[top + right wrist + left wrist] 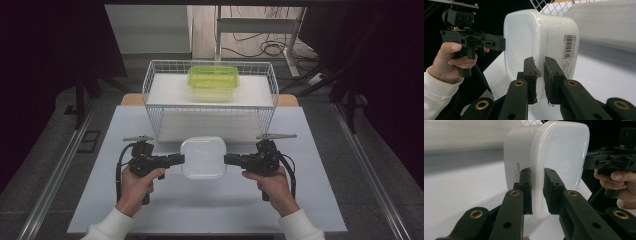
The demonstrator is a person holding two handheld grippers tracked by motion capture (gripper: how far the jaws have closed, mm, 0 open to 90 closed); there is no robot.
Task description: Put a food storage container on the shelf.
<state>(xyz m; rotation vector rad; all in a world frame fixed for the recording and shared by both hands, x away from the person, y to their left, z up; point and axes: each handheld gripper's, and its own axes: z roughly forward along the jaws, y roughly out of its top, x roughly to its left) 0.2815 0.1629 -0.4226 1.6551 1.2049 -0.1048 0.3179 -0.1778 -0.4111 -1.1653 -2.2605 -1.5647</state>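
Translucent white plastic is what both grippers hold: a lidded food container (203, 157), pinched by the protruding lid rim on opposite sides. The left gripper (176, 159) has its jaws clenched on the rim at the container's left edge, and the left gripper view shows the two pads squeezing the thin flange with the tub's body on one side and the lid's face on the other. The right gripper (231, 160) grasps the opposite rim the same way; its own view shows the barcode label (568, 46) on the tub wall just past the jaws. In the high view the container sits between the two grippers over the pale worktop (100, 200), just in front of the white wire basket (272, 82), which already holds a green-lidded container (213, 81) on a white insert.

The step in hand looks like a two-handed lift toward the basket. Doing it well likely means keeping both hands level with each other, since the flange is thin and a tilt could let it slip out of one pair of jaws. Both grips should stay firm and the hands should not drift apart. The container probably needs to rise above the basket's front wire before travelling forward, landing in the free space in front of the green one.
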